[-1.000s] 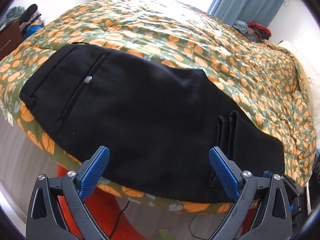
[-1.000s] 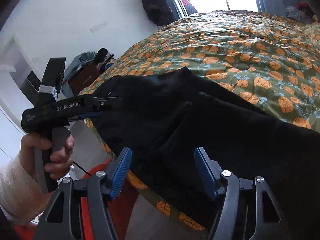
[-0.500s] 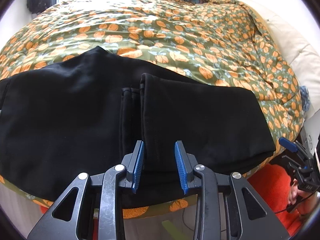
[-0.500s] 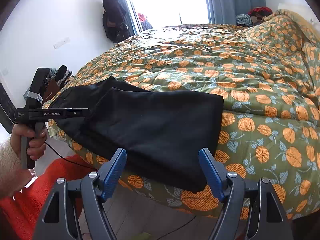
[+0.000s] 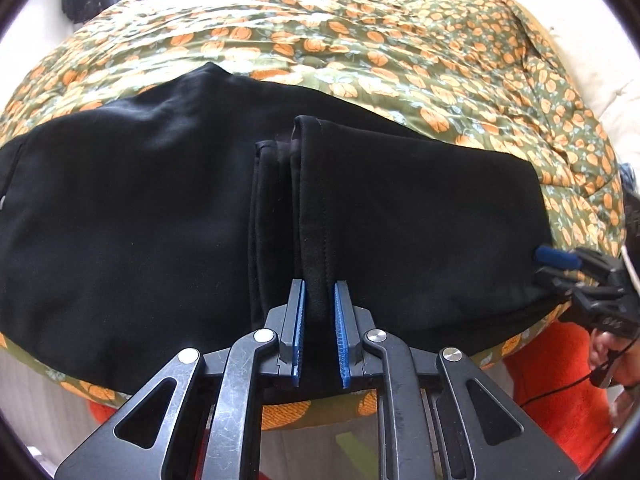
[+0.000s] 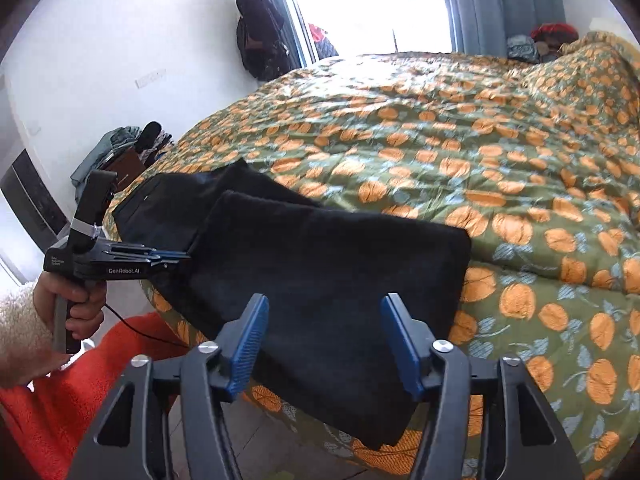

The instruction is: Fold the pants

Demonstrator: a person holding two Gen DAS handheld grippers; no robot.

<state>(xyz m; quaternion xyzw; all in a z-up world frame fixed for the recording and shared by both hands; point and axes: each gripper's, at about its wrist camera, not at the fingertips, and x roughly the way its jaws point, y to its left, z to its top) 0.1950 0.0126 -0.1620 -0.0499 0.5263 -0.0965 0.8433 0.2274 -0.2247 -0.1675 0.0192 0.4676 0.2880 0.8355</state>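
Currently 1 pair of black pants [image 5: 160,208] is seen lying flat on the quilt [image 5: 400,40], along the quilt's near edge, with part of the fabric hanging just over that edge. The leg end has been doubled back over the upper part, so the hems [image 5: 316,184] lie on top, roughly mid-length.

Left gripper [image 5: 319,332]: pressed nearly together, pinching the near corner of the top hem; cloth is visible between the blue pads. Right gripper [image 6: 324,344]: spread wide, nothing between the pads, held over the near edge of the folded end [image 6: 440,280], which lies farther along the quilt edge than the hems.

Handling, judged: fabric is soft, limp and light, with a matte weave that is unlikely to slip from ribbed pads. No stiffness is expected, so an unsupported span will sag; hold is best taken at stitched hems or at folded corners, where layers are thick. Layers may shift if only the top 1 is caught.

Counts: 1 pants, 2 hems stacked side by side, 2 grippers, 1 quilt.
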